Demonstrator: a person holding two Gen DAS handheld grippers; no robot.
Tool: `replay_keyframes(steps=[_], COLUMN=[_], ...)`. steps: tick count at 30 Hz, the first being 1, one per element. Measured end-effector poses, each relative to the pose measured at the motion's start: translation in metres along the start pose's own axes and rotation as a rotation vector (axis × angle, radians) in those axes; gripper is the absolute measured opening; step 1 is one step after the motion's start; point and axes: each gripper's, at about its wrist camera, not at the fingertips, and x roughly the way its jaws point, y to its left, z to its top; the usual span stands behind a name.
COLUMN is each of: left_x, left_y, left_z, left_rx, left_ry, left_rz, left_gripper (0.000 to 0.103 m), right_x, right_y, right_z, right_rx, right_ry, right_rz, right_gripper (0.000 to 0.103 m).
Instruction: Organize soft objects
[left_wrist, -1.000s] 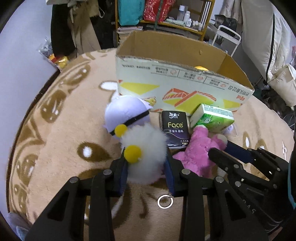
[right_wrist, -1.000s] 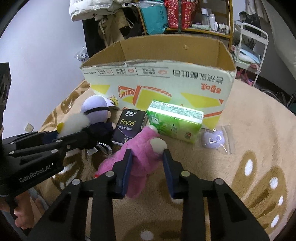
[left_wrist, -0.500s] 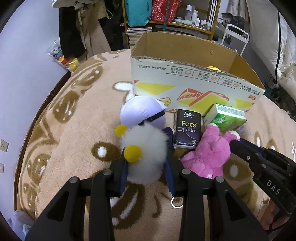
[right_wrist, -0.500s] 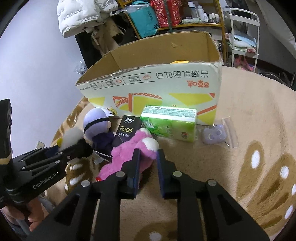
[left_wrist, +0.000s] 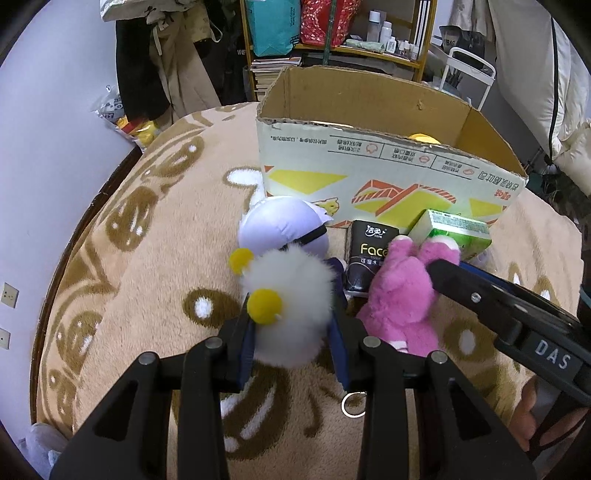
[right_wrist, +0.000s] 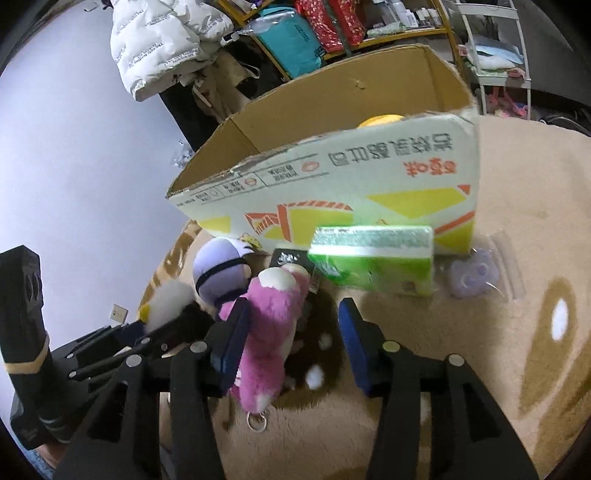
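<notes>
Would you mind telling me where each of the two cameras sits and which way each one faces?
Left wrist: on the left gripper, angled down past its fingers, which are shut on the white fluffy toy; the right gripper crosses at the right.
Right wrist: on the right gripper, whose jaws are opening around the pink plush; the left gripper shows at left.
Shared: cardboard box, pink plush, green tissue pack.

We are counting three plush toys: one white fluffy toy (left_wrist: 291, 306), one pink plush (right_wrist: 273, 325) and one purple-headed doll (left_wrist: 284, 229). We are seeing two tissue packs, one black (left_wrist: 369, 251) and one green (right_wrist: 373, 258), one cardboard box (right_wrist: 332, 184), and one small bagged purple item (right_wrist: 472, 277).
</notes>
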Motion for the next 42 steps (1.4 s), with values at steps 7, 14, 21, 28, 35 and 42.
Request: replay_keyframes(steps=[7, 14, 21, 28, 35, 42], left_x=[0.000, -0.001, -0.014, -0.044, -0.079, -0.102], left_y=[0.002, 0.002, -0.002, -0.009, -0.012, -0.013], left_z=[0.001, 0.003, 0.005, 0.003, -0.002, 0.000], left_rx=[-0.005, -0.003, 0.006, 0.044, 0.066, 0.066], left_ry=[-0.004, -0.013, -0.086, -0.256, -0.450, -0.576], left_rz=[0.002, -0.004, -0.004, 0.018, 0.054, 0.068], left_gripper=[0.034, 0.034, 0.034, 0.034, 0.034, 0.034], right_x=[0.003, 0.006, -0.008, -0.048, -0.093, -0.123], right_y=[0.011, 0.012, 0.032, 0.048, 0.056, 0.075], right_z=[0.003, 0.006, 0.006, 0.010, 0.020, 0.034], right_rx=[-0.025, -0.042, -0.162, -0.243, -0.275, -0.347], right_ry=[-0.010, -0.005, -0.083, -0.242, -0.389, -0.502], right_rz=[0.032, 0.033, -0.067, -0.207, -0.280, -0.329], right_gripper=[0.052, 0.021, 0.019, 0.019, 0.019, 0.019])
